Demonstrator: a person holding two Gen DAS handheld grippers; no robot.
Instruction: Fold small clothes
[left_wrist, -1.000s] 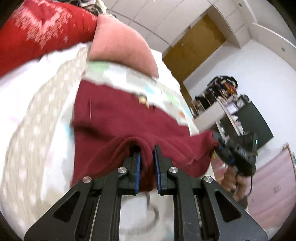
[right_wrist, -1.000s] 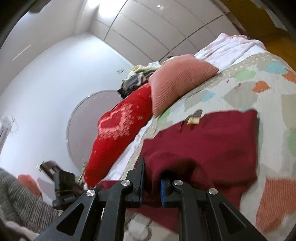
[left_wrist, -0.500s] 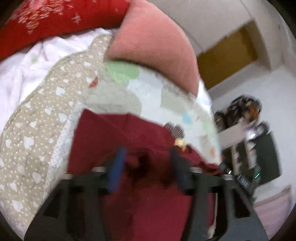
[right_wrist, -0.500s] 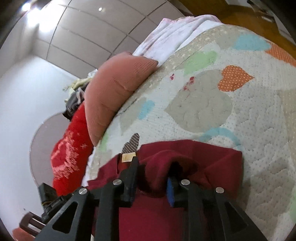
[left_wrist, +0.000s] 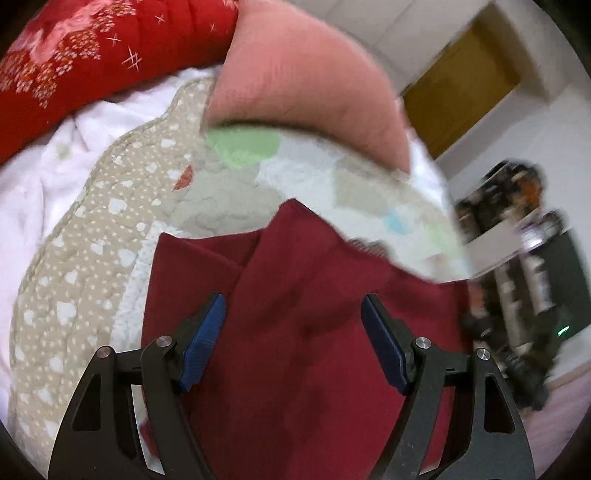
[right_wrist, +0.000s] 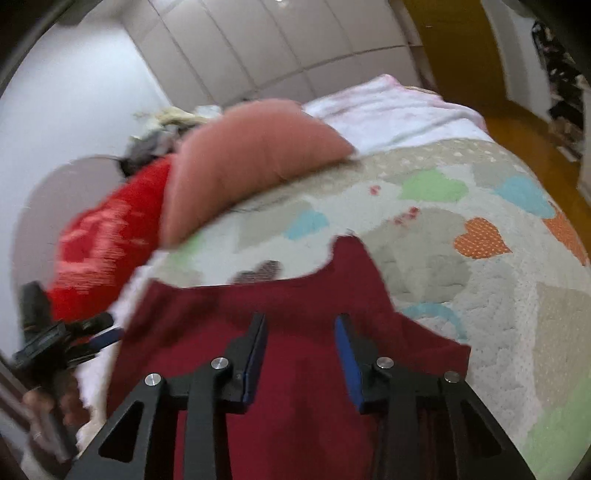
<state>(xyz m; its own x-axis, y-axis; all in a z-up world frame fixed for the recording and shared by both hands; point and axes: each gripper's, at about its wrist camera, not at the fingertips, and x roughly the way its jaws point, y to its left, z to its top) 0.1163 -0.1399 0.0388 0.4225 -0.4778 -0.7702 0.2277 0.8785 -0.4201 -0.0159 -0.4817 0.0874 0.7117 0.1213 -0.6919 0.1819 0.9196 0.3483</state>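
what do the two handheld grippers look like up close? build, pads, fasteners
Both match: the left gripper and right gripper have matte black fingers with triangular cutouts, round silver screw heads at the joints, and ribbed blue pads on the inner faces. From the right wrist view, the left unit is a black handheld body; it is too blurred for cables or markings.

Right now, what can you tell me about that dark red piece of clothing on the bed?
The dark red garment looks like soft, plain knit fabric, with no pattern in view. It lies folded over on the patchwork quilt, one layer on another, with a flap corner pointing toward the pink pillow but short of it. Its surface has gentle creases. Both grippers, left gripper and right gripper, hover over it with jaws opening; the cloth lies under the gaps, and the pads do not press it.
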